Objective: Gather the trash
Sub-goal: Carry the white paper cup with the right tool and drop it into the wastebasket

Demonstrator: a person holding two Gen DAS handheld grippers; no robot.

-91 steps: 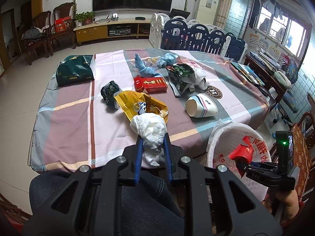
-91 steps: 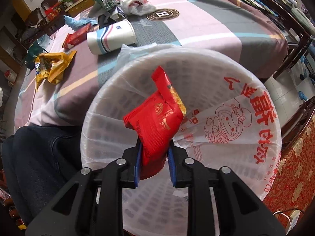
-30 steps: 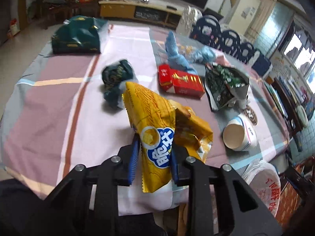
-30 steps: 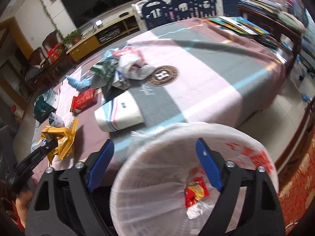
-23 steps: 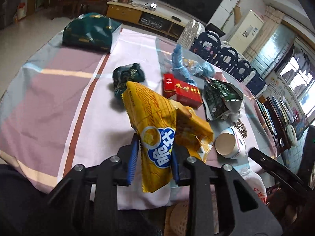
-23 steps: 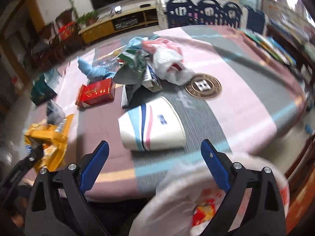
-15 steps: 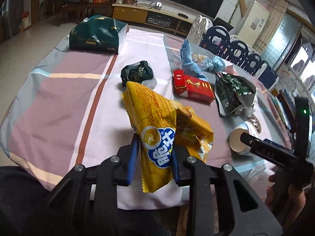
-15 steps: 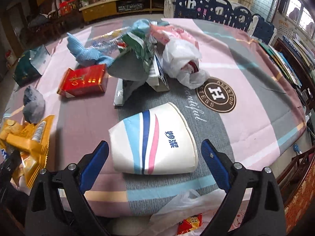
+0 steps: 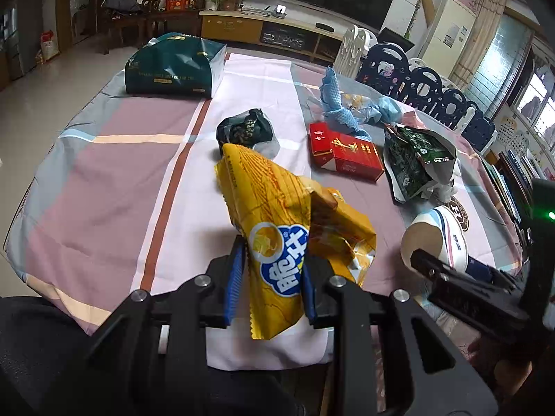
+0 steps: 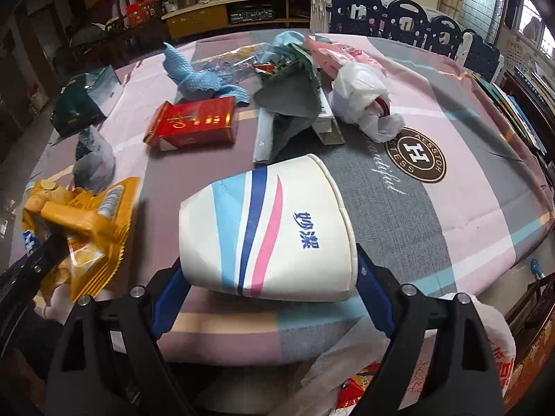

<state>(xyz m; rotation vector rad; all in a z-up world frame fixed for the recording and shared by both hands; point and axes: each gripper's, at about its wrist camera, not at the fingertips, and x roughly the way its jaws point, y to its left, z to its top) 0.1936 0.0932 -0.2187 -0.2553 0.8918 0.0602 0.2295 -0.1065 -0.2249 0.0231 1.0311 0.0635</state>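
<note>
My left gripper (image 9: 272,274) is shut on a yellow snack bag (image 9: 277,222) and holds it above the table's near edge; the bag also shows in the right wrist view (image 10: 86,228). My right gripper (image 10: 269,277) is open wide, its blue pads on either side of a white paper tub (image 10: 267,228) with blue and pink stripes, lying on its side. The tub also shows in the left wrist view (image 9: 437,239). A white bag-lined bin (image 10: 409,381) with a red wrapper inside sits below the table edge.
On the striped tablecloth (image 9: 114,180) lie a red box (image 9: 343,156), a dark crumpled bag (image 9: 246,131), a green foil bag (image 9: 412,156), blue cloth (image 9: 340,111), a white plastic bag (image 10: 364,100) and a green gift bag (image 9: 173,66). Chairs stand behind.
My right gripper let the red wrapper drop in the bin, opened, then moved up to the table and around the paper tub. My left gripper swapped white crumpled trash for the yellow bag.
</note>
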